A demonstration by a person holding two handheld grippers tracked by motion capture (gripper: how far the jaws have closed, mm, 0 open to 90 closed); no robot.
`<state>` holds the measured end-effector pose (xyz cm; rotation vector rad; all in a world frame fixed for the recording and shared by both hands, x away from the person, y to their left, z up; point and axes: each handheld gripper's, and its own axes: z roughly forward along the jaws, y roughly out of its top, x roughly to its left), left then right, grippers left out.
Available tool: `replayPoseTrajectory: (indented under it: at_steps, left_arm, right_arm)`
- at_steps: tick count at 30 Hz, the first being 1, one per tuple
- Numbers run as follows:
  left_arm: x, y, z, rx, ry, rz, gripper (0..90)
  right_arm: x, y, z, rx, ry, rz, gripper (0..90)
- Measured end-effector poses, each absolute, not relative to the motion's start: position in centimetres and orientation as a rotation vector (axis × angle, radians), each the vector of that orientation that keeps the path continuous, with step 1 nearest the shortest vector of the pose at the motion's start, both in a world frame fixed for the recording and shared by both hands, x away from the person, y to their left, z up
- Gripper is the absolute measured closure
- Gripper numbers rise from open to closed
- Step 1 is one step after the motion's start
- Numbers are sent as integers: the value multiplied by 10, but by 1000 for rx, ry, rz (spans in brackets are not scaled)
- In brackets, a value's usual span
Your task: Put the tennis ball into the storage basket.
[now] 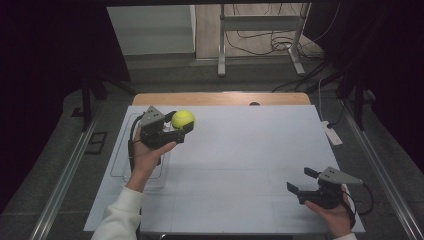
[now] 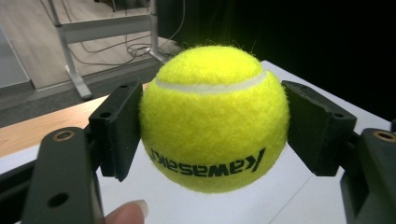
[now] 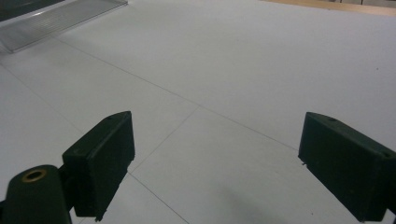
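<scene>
Centrally, one tennis ball (image 2: 212, 116), yellow-green with a white seam and black lettering that reads upside down in the left gripper view. One only. It sits clamped between the two black jaws of the left gripper (image 1: 184, 131), a pad pressed against each side, the fuzz bulging slightly past them. In the high view the ball (image 1: 183, 119) is held up off the surface, over the far left part of the white sheet (image 1: 240, 150), next to a clear plastic tray (image 1: 120, 162). One tray, lying at the sheet's left edge, partly under the hand (image 1: 147, 155) that carries the gripper. A fingertip shows at the bottom of the left gripper view.

Right gripper (image 1: 301, 181): one, held low at the near right corner of the sheet. Its two jaws stand wide apart with nothing between them; the right gripper view has bare white sheet with faint ruled lines in the gap, and a corner of the tray (image 3: 60, 21) far off at top left.

One wooden table (image 1: 220, 98) edge shows beyond the sheet. Beyond that, one metal frame (image 1: 260, 30) on the floor, cables trailing around it.
</scene>
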<state>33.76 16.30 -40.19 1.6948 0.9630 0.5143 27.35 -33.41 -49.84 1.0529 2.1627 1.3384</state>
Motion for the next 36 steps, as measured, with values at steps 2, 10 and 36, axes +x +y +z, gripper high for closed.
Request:
replayPoseTrajectory:
  at_steps: [2, 10, 36]
  left_arm:
    - [340, 167, -404, 1695, 982, 521, 267]
    - [347, 176, -406, 1691, 1024, 536, 267]
    - [361, 194, -408, 1690, 1115, 590, 267]
  right_arm:
    - [274, -334, -499, 1056, 2165, 1338, 110]
    - [274, -334, -499, 1052, 2167, 1339, 110]
    - [274, -333, -499, 1051, 2168, 1341, 110]
